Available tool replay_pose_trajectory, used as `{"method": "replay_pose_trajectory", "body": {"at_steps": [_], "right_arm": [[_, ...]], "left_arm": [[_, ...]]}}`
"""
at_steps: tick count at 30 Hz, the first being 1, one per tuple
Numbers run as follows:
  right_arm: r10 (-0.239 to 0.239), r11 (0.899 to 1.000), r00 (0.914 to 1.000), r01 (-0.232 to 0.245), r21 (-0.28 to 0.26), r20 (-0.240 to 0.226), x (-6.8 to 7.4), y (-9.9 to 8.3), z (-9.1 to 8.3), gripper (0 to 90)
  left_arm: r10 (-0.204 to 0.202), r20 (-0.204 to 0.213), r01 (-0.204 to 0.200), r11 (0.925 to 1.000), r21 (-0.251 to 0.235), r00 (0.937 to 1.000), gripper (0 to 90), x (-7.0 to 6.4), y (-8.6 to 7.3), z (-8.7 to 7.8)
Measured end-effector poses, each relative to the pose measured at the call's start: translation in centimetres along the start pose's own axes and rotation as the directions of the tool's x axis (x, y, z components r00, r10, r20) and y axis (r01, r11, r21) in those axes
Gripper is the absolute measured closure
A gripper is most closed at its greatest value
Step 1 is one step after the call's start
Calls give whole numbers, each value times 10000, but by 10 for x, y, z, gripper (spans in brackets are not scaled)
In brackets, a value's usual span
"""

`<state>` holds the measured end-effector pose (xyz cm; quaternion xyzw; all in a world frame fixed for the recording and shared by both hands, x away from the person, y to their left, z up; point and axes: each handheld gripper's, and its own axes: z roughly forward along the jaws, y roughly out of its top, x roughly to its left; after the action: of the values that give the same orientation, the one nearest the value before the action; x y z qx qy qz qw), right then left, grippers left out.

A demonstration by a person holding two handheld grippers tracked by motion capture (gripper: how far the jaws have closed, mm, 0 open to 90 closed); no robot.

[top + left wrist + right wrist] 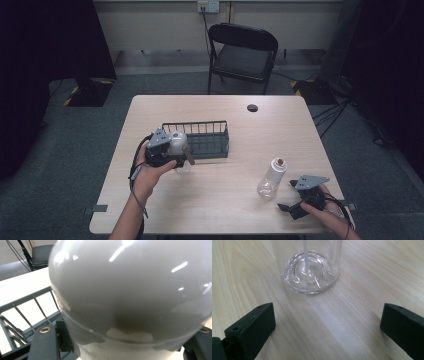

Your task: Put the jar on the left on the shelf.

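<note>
the left gripper (176, 156) is clamped on a pale bottle (178, 142), held just above the table (280, 125) at the front left corner of the wire basket (210, 137). in the left gripper view the bottle's rounded body (130, 290) swells up between the jaws, with the basket's wires (22, 315) just beyond and below it. so this one is in hand but not yet set inside the basket; whether it touches the rim i cannot tell.

the second bottle (272, 179) stands upright near the front right of the table, well apart from the basket. the right gripper (295, 197) sits just beside it, close to the front edge, with its jaws spread wide and nothing between them. in the right gripper view the bottle's clear base (309, 275) rests on the wood just ahead of the parted jaws, untouched.

my judgement is that the work is putting both bottles in the basket, and it is under halfway. nothing lies in the basket so far as i can see. left to do: lower the held bottle inside and release it, then close the right gripper on the standing bottle and carry it across.
</note>
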<state>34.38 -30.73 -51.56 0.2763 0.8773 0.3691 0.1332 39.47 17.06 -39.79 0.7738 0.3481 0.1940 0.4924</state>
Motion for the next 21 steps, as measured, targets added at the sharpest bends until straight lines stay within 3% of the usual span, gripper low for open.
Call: {"method": "replay_pose_trajectory", "body": {"at_steps": [21], "right_arm": [[-2,10000,10000,2,-2,-2,0,0,0,0]], "left_arm": [[-1,-1,1,9999,-128,10000,303,8,37,-6]]}}
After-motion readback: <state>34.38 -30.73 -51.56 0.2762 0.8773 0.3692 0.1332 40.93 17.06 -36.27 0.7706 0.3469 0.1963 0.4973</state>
